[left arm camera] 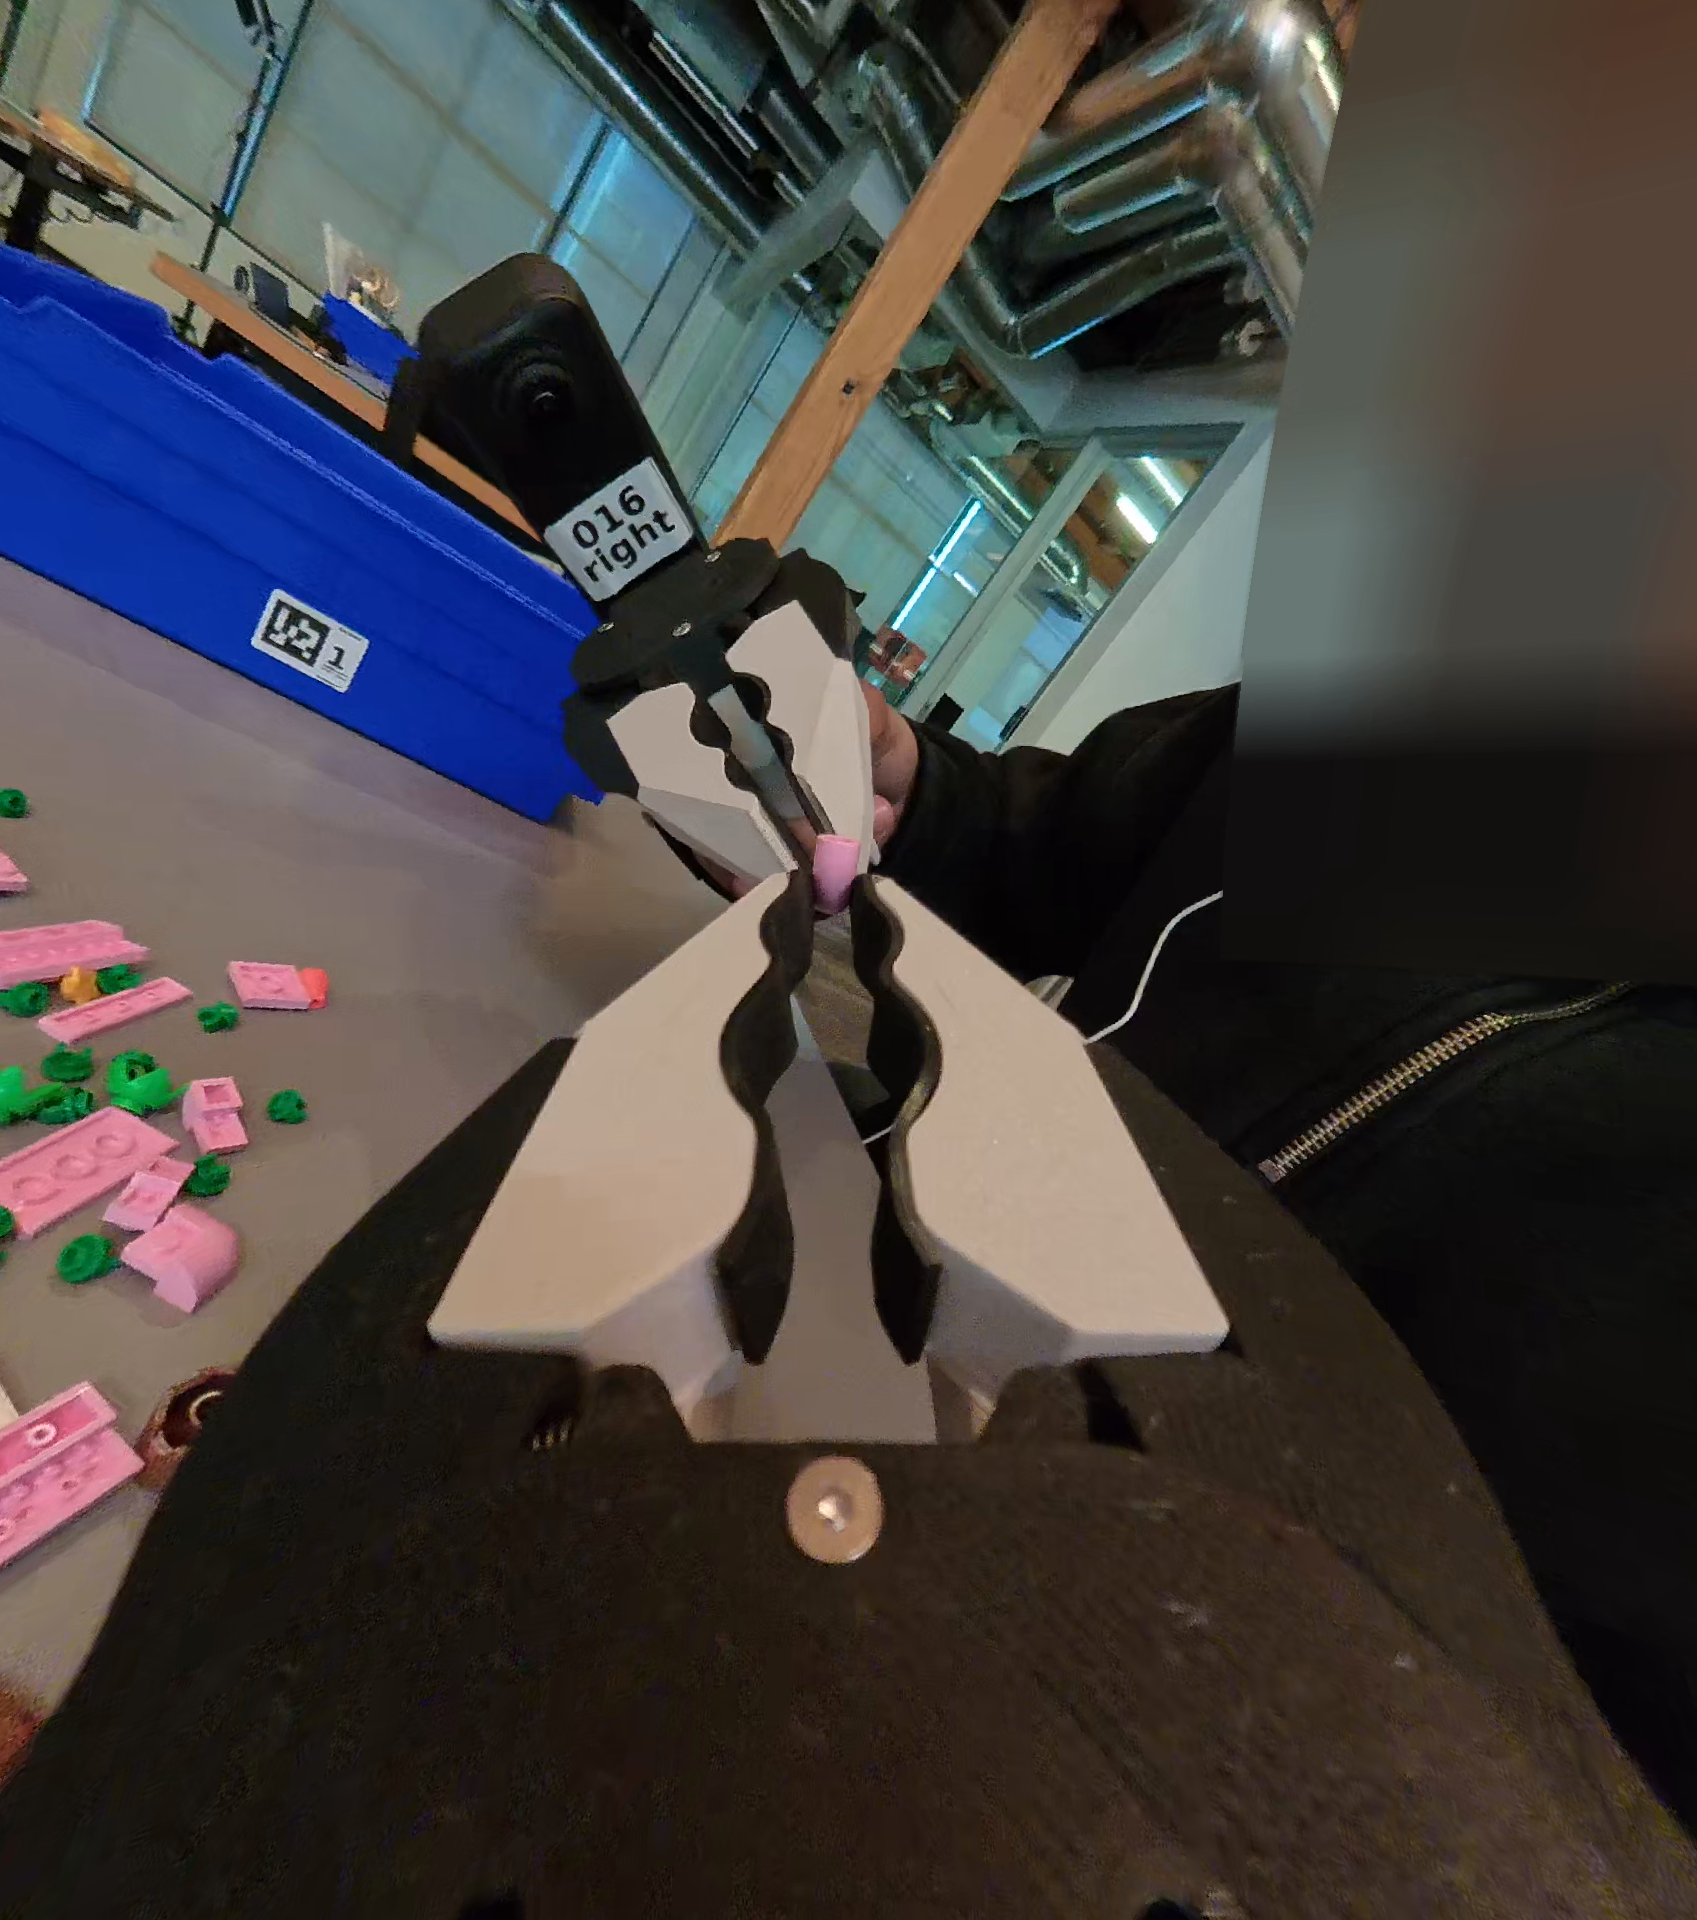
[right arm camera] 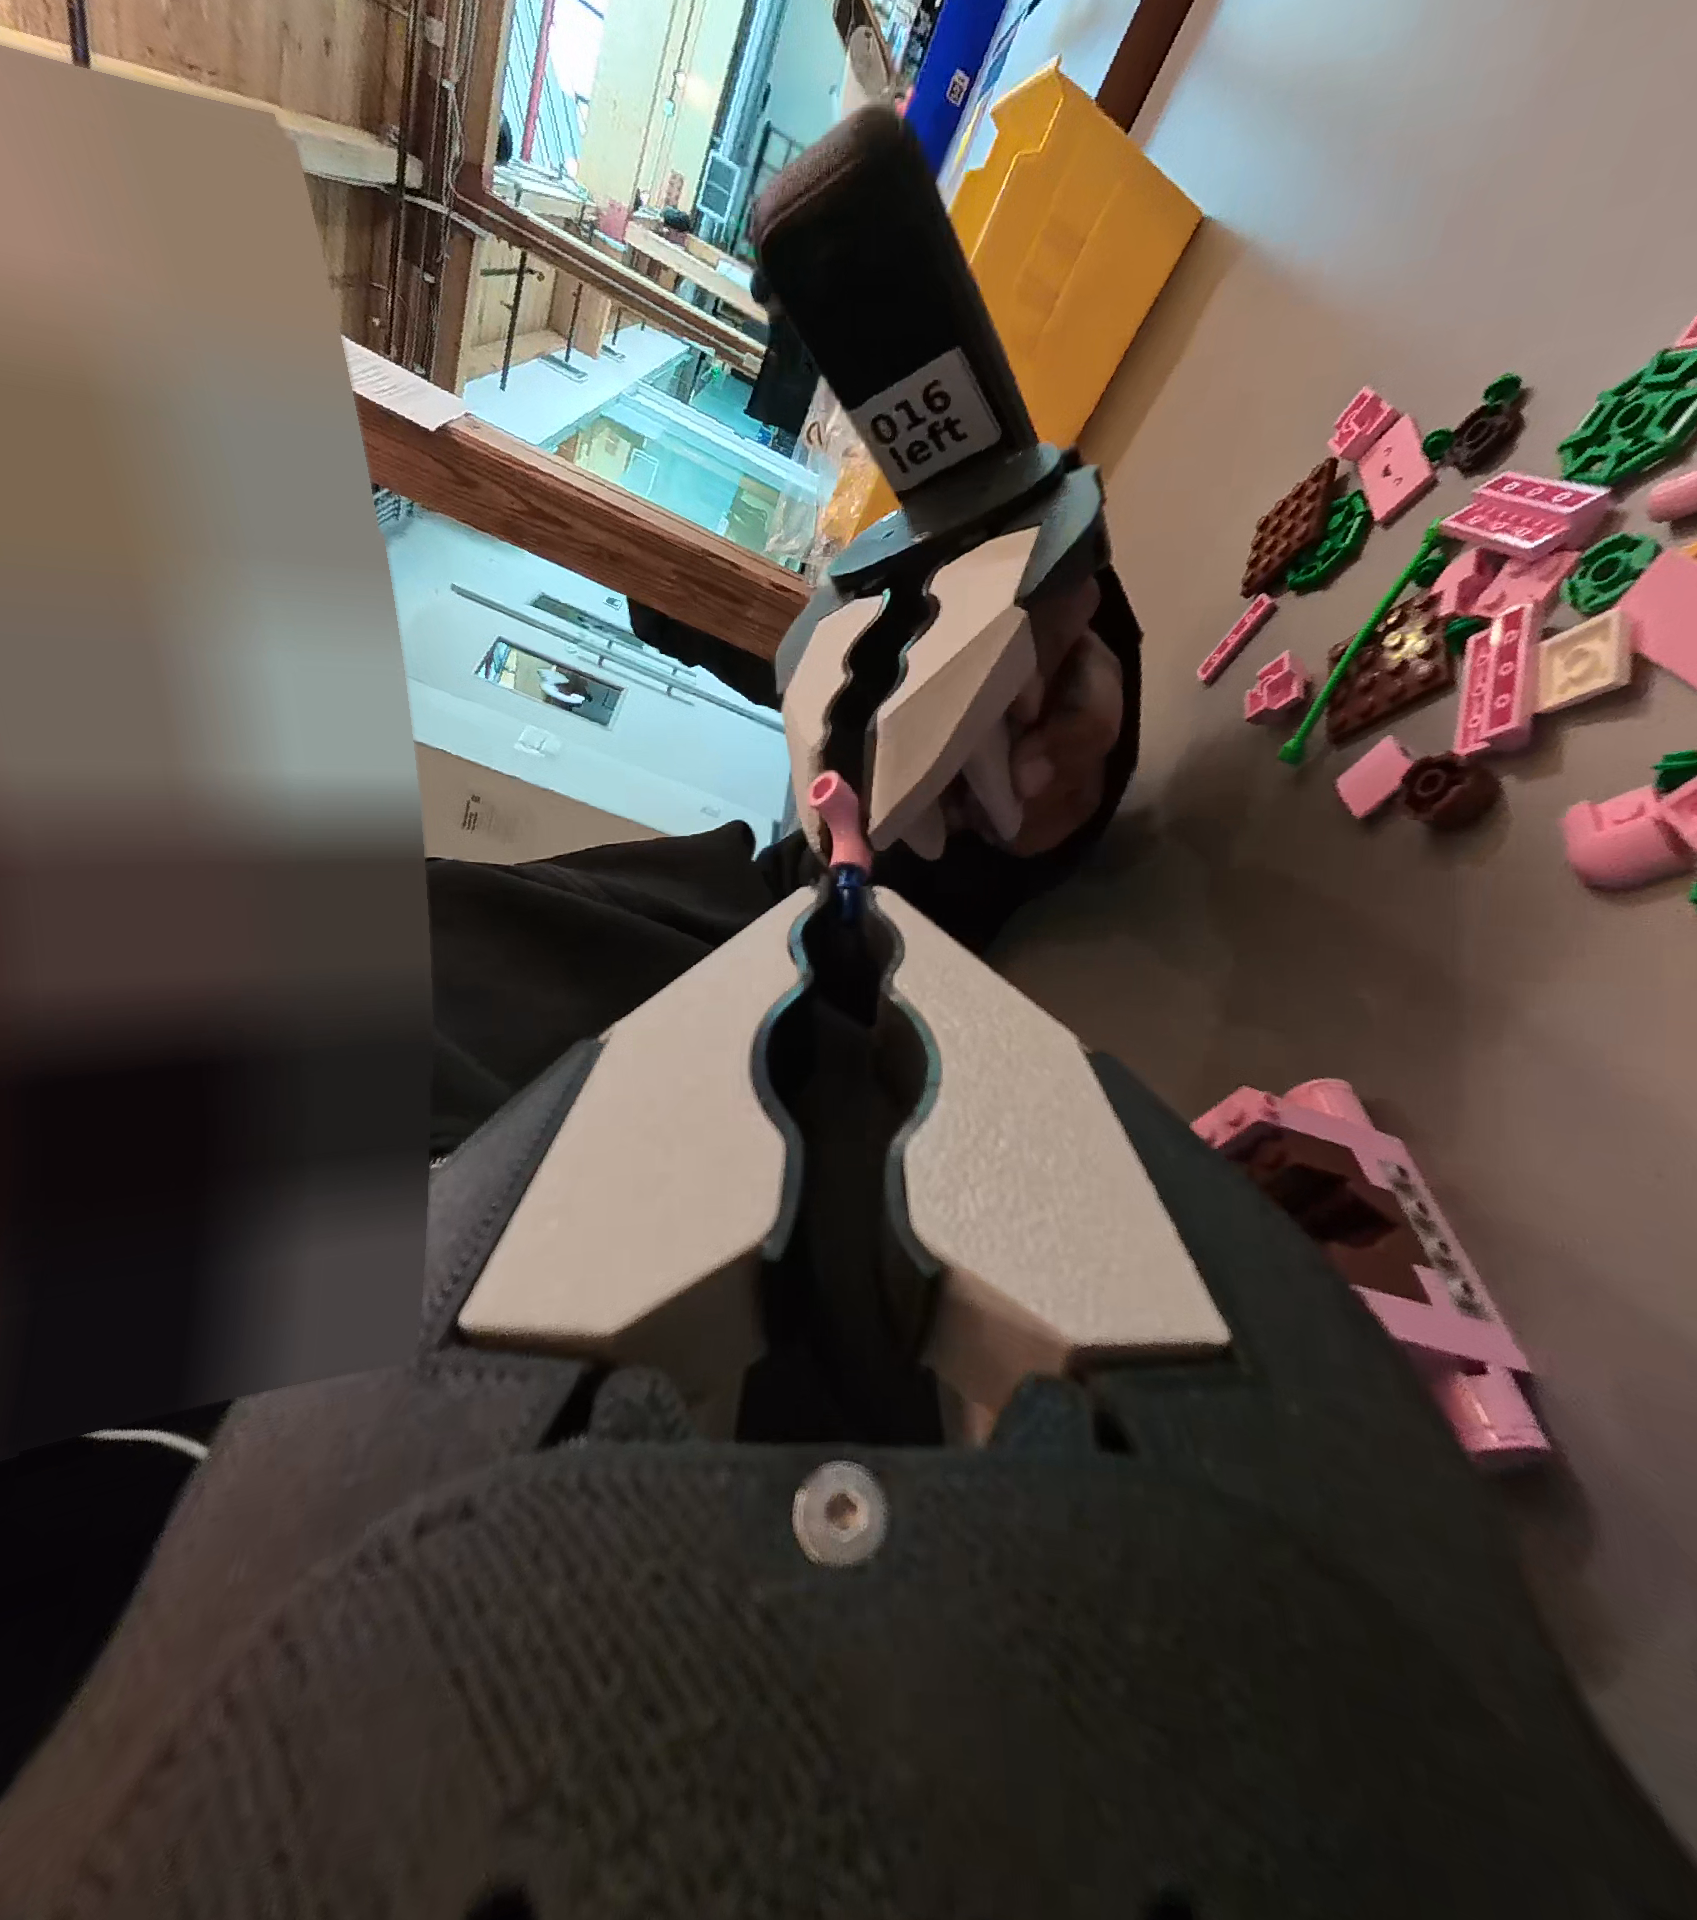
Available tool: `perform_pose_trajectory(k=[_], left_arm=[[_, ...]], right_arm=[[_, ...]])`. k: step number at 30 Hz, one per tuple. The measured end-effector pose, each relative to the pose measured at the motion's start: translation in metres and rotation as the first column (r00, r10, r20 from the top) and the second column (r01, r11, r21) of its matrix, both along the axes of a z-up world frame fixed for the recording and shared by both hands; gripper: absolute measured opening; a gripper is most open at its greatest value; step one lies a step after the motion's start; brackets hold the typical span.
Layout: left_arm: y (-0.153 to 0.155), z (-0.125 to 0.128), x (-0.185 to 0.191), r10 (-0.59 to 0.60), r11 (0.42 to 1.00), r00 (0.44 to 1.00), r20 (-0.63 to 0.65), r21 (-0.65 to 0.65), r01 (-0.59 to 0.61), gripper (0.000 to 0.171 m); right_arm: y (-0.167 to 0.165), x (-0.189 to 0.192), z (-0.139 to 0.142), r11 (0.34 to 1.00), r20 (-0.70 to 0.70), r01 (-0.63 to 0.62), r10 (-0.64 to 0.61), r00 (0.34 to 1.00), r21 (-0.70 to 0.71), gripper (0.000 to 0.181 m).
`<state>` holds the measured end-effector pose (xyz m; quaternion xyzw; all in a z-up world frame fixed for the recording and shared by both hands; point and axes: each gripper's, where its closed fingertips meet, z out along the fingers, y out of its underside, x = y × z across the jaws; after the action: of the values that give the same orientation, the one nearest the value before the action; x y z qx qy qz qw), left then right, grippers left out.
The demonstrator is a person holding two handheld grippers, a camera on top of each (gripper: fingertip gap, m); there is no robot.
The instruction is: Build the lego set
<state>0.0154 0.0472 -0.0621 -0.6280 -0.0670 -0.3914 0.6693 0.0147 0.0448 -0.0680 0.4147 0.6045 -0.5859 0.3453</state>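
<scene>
Grey worktop [left arm camera: 304, 831]: blue bin [left arm camera: 200, 468] at far edge, loose pink and green bricks [left arm camera: 65, 1143] scattered toward the left edge. Both tools raised off it, tip to tip. Left gripper [left arm camera: 828, 894] jaws pinched on small pink cone piece [left arm camera: 836, 868]. Right gripper [right arm camera: 844, 894] jaws clamped on thin dark rod [right arm camera: 849, 935]. Cone sits at rod's tip. Judgement: line up the two axes, push straight along the rod, no twisting, firm grip both sides.
</scene>
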Motion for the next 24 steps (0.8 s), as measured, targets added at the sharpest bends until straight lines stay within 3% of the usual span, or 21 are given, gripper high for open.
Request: perform_pose_trajectory(k=[17,21,24], left_arm=[[0.007,-0.011,-0.008,0.080,0.996,0.997,-0.016,-0.048,-0.081,0.006],[0.003,-0.004,-0.017,0.089,0.996,0.996,0.013,-0.026,-0.089,0.006],[-0.004,0.002,-0.018,0.059,0.998,0.996,0.073,0.014,-0.060,0.006]], right_arm=[[0.007,-0.011,-0.009,0.990,-0.060,0.143,-0.142,0.988,0.004,0.001],[0.005,-0.021,-0.001,0.977,-0.247,0.208,-0.191,0.950,0.045,0.002],[0.010,-0.025,0.009,0.963,-0.462,0.245,-0.166,0.871,0.115,0.033]])
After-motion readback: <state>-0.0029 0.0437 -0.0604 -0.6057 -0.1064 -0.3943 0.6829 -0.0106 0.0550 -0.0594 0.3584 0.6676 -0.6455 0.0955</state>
